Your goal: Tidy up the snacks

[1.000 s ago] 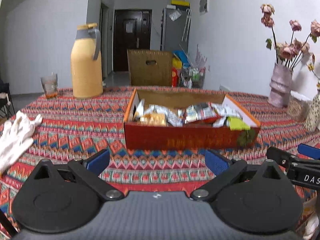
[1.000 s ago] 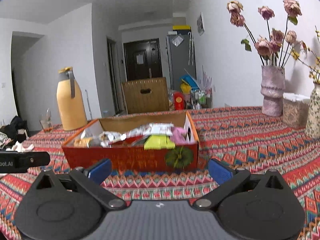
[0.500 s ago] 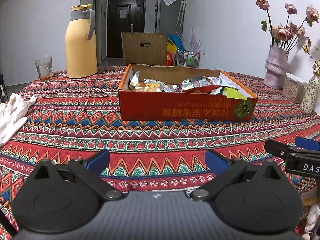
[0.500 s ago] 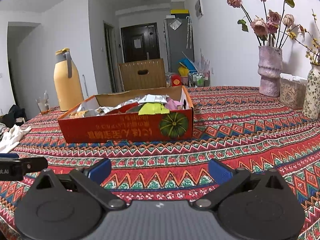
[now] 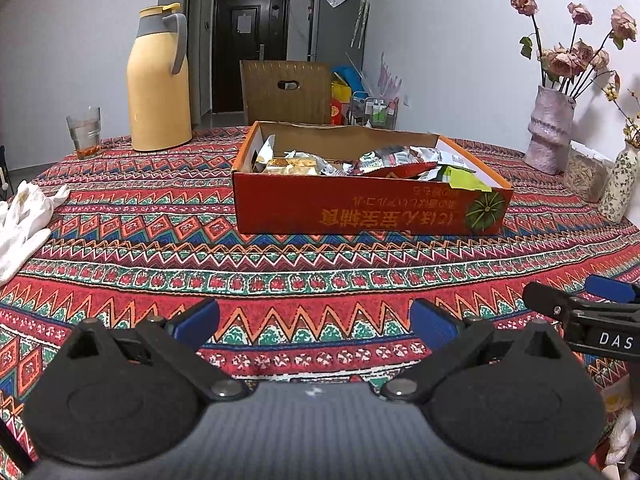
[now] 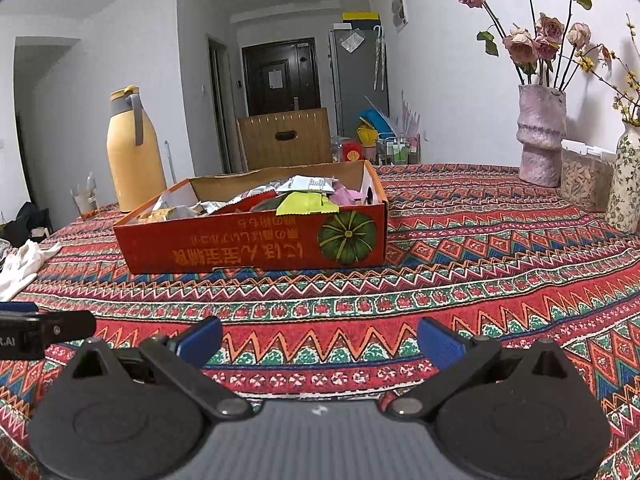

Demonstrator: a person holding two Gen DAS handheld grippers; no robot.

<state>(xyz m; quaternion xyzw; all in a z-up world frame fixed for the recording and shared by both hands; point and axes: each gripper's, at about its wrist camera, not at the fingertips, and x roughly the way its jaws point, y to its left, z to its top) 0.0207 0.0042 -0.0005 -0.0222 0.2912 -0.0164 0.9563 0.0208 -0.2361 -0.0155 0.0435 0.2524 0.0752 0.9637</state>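
Note:
A shallow red cardboard box point(image 5: 360, 210) point(image 6: 256, 246) sits mid-table on a patterned cloth, with several snack packets point(image 5: 384, 162) point(image 6: 296, 194) piled inside; a yellow-green packet point(image 6: 306, 204) leans over its front rim. My left gripper point(image 5: 314, 320) hovers low over the cloth near the front edge, well short of the box, open with nothing between its blue pads point(image 5: 198, 318). My right gripper point(image 6: 318, 336) is likewise open and empty, beside the left one. Its tip also shows in the left wrist view at the right edge point(image 5: 580, 308).
A yellow thermos jug point(image 5: 158, 80) and a glass point(image 5: 84, 132) stand at the back left. White gloves point(image 5: 24, 224) lie at the left edge. A pink vase of flowers point(image 6: 540, 136), a lidded container point(image 6: 582, 178) and a floral vase point(image 6: 626, 184) stand at the right.
Both grippers have drawn back from the box and sunk lower toward the cloth. The box looks farther away. Both stay open.

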